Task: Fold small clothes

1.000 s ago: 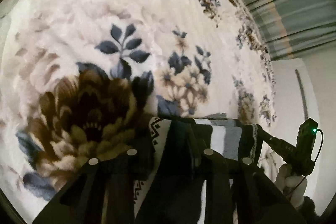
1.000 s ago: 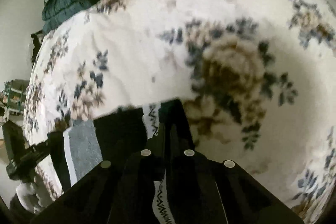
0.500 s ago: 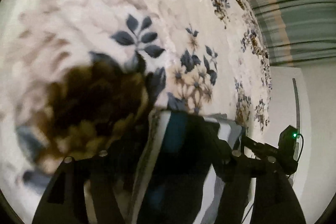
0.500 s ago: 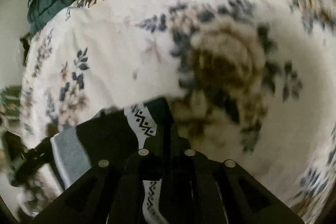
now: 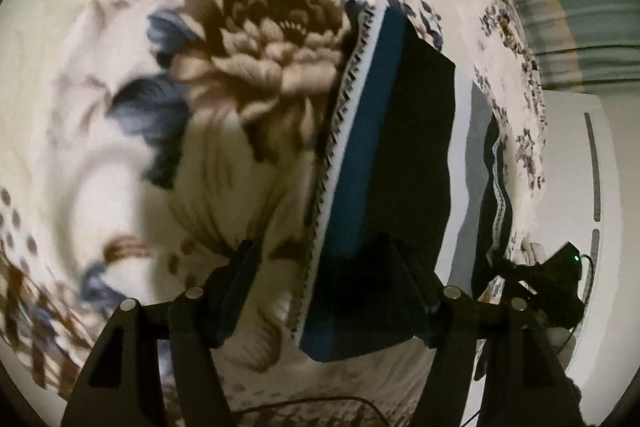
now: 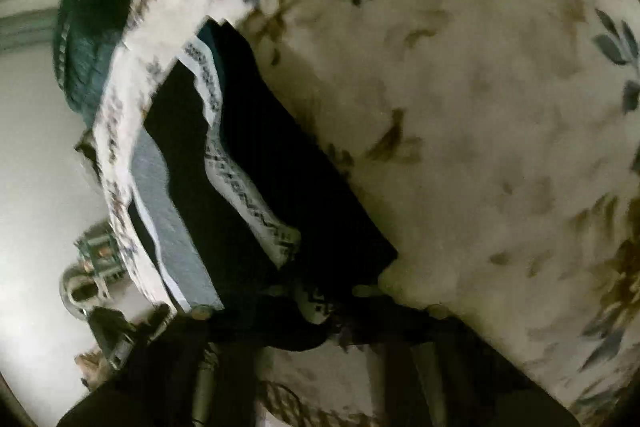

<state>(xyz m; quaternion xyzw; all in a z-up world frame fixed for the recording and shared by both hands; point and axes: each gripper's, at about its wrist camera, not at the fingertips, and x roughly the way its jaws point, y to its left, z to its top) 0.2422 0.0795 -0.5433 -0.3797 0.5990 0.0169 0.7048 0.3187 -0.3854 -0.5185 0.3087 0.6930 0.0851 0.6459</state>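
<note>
A small dark garment [image 5: 404,155] with a blue band, white zigzag trim and a grey stripe lies folded on the floral blanket [image 5: 120,27], close to the bed's right edge. My left gripper [image 5: 320,287] is open above its near end, and the pads do not press the cloth. In the right wrist view, which is blurred and rolled, the garment [image 6: 248,163] runs down to my right gripper [image 6: 314,309]. Its jaws look shut on the trimmed corner. The left wrist view shows the right gripper [image 5: 498,261] at the garment's far corner.
A dark green cushion [image 6: 84,27] sits at the head of the bed. A striped curtain [image 5: 568,7] and a white panel [image 5: 580,155] stand beyond the bed's edge. A thin cable [image 5: 320,403] runs along the blanket near me.
My left gripper opened, let go of the garment and drew back. The garment went from hanging stretched between both grippers to lying on the blanket. The right gripper rolled and dropped lower.
</note>
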